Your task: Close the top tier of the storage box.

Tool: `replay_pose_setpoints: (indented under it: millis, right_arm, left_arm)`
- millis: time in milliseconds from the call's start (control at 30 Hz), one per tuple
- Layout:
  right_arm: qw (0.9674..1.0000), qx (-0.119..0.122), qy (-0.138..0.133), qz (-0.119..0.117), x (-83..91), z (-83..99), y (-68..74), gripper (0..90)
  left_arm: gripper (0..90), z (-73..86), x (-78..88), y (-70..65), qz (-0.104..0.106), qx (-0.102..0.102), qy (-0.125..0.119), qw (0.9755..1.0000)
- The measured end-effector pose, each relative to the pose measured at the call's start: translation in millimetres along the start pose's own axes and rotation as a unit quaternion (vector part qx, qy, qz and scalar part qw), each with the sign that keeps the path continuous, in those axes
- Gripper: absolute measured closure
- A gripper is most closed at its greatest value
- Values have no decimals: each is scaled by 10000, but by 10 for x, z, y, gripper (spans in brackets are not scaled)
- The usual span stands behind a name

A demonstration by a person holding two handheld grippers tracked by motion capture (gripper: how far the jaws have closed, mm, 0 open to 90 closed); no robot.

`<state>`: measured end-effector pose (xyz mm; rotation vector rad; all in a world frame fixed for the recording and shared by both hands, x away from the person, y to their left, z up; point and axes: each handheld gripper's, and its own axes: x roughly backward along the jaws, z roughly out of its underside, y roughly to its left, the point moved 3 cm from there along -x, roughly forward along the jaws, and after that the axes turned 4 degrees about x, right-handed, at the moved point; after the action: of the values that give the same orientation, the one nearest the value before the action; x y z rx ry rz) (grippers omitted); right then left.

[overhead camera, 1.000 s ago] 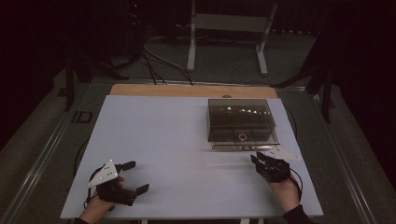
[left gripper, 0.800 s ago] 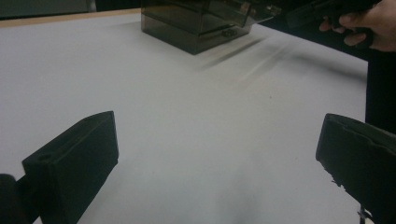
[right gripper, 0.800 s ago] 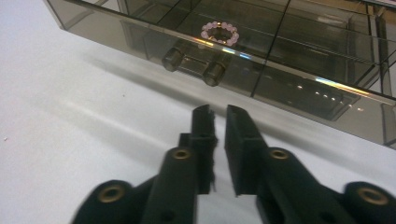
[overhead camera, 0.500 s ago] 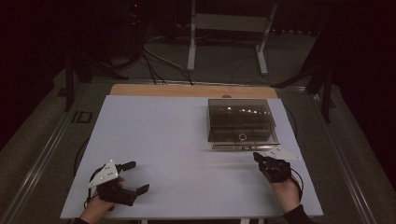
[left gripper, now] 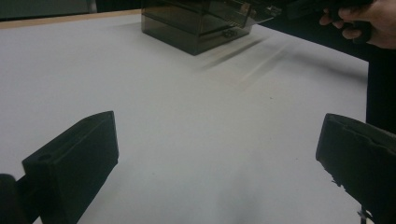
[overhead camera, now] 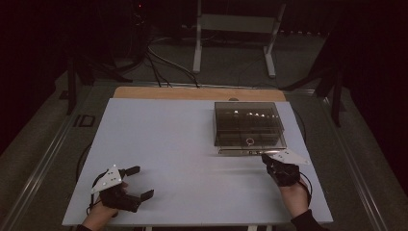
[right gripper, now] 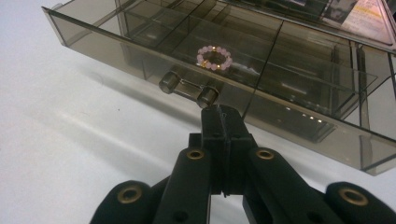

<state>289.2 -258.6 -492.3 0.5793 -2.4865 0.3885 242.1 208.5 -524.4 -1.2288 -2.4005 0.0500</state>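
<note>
The right gripper is now shut, its jaws closed since a second ago, apparently with nothing between them.

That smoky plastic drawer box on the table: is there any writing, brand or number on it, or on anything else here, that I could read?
None can be read anywhere.
Drawer box: no label or brand on its clear walls or drawer front.
Bead bracelet inside the drawer: plain pink and gold beads, no lettering.
Pale card or sheet behind the box, in the right gripper view: may carry print, too blurred to read.
Right tool and left tool: no markings visible.
</note>
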Motion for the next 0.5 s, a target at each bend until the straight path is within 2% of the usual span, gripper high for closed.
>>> replay_pose_setpoints:
  millis: [233,500]
  right_arm:
    - [9999,102,20,33,-22,-4,-5,900]
    - [10000,69,18,33,-40,-4,-11,900]
  left_arm:
    - [0,5,-4,1,-9,-5,28,10000]
    - [0,-3,1,0,-12,-3,4,10000]
